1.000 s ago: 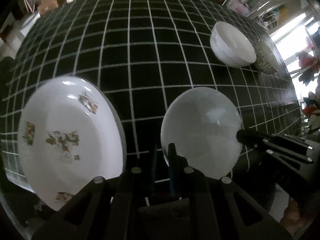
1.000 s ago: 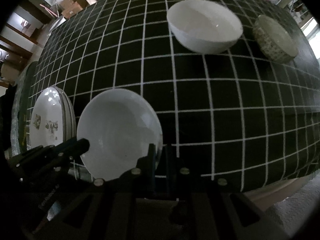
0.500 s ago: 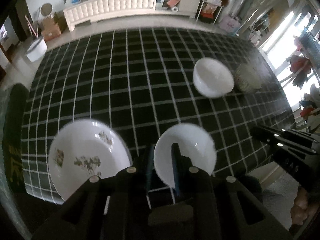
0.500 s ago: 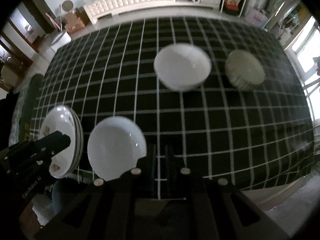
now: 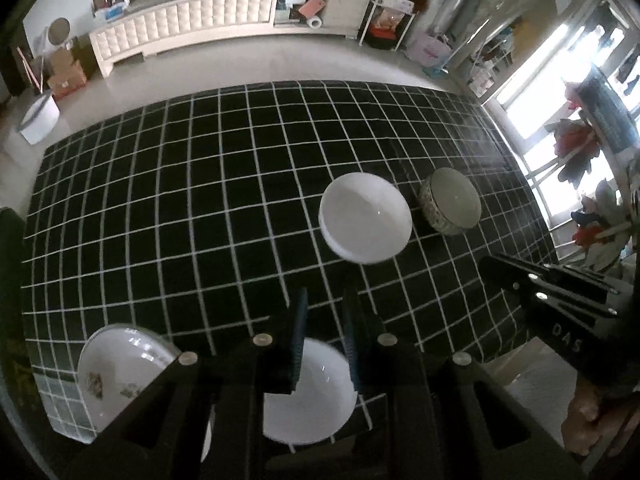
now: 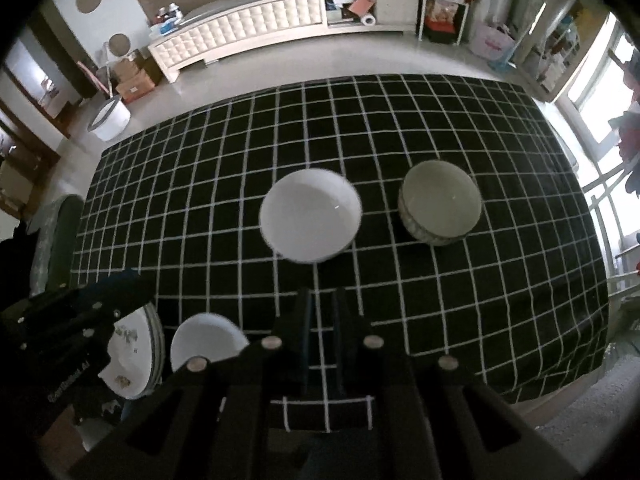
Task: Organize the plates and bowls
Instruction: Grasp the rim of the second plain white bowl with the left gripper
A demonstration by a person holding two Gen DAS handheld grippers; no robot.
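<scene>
A black grid-patterned table (image 5: 160, 208) carries a flower-print plate stack (image 5: 116, 376) at the front left and a plain white plate (image 5: 316, 396) beside it. A white bowl (image 5: 365, 222) and a patterned grey bowl (image 5: 452, 202) stand mid-right. My left gripper (image 5: 323, 300) hovers high above the white plate, jaws slightly apart, empty. My right gripper (image 6: 322, 300) hovers high over the front edge, jaws nearly together, empty. The right view shows the white bowl (image 6: 310, 220), grey bowl (image 6: 440, 208), white plate (image 6: 206, 340) and plate stack (image 6: 134, 350).
The right gripper body (image 5: 560, 300) shows at the right of the left view; the left one (image 6: 68, 332) at the left of the right view. A white padded bench (image 6: 240, 36) and shelves stand beyond the table. A white bucket (image 6: 108, 116) sits on the floor.
Both grippers have risen and pulled back from the table; the plates and bowls now look smaller and lower. The white plate stays on the table beside the flower-print stack.
</scene>
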